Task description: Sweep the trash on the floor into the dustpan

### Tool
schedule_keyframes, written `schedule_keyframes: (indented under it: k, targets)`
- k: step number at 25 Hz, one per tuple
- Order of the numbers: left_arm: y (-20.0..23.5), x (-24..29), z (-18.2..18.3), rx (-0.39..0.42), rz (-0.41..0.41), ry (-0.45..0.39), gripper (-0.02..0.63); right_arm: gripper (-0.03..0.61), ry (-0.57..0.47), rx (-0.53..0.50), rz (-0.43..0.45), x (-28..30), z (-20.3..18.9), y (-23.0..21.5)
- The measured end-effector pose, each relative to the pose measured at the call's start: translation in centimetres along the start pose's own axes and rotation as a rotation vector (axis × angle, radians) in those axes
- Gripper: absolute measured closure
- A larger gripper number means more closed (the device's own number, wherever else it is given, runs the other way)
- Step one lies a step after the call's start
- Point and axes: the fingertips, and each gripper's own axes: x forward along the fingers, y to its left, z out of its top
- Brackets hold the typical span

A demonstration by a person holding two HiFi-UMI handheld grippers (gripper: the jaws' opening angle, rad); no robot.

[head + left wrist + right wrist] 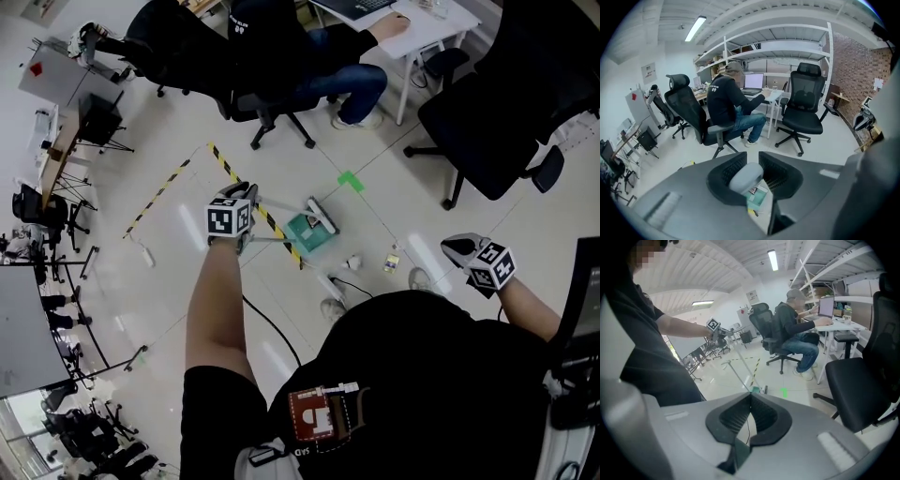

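one hand at work: clamped the grey rounded handle (746, 176) of the teal plastic dustpan (307, 234) in the left gripper (244, 234), pan down at the pale floor (169, 244). held the right gripper (750, 401) pinched shut, empty. judged best: lip flat, facing the small white trash (354, 263) nearby.

The teal plastic long-handled dustpan (307, 234) is stood on the pale tiled floor (187, 281), just beside the yellow-and-black striped tape line (274, 228). Its grey rounded handle (745, 177) is gripped between the jaws of the left tool (751, 159). A small white paper cup (353, 263) and a white-and-yellow scrap of trash (391, 261) are laid near each other to the dustpan's right. Behind them a green tape mark (350, 180) is stuck, and the black mesh office chair (487, 122) is set farther right.
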Motion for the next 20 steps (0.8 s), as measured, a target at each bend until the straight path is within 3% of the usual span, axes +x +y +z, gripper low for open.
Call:
schedule_keyframes:
  k: [5, 10, 15, 17, 20]
  targets:
    - [0.0, -3.2, 0.0, 0.011, -0.01, -0.015, 0.537, 0.586, -0.02, -0.04, 0.031, 1.6, 2.5, 1.4]
    - [-5.1, -7.0, 3.1, 0.206, -0.126, -0.068, 0.538, 0.586, -0.039, -0.059, 0.021, 2.4, 4.5, 3.3]
    - [-10.4, -10.5, 5.5, 0.324, -0.202, -0.134, 0.538, 0.586, -0.091, -0.063, 0.0, 2.1, 6.3, 3.8]
    - [-12.1, -11.6, 6.0, 0.326, -0.204, -0.148, 0.537, 0.586, -0.1, -0.094, 0.016, 1.7, 6.4, 3.5]
    - [-14.0, -13.3, 6.1, 0.26, -0.153, -0.16, 0.535, 0.586, -0.11, -0.184, 0.076, 0.3, 6.5, 2.5]
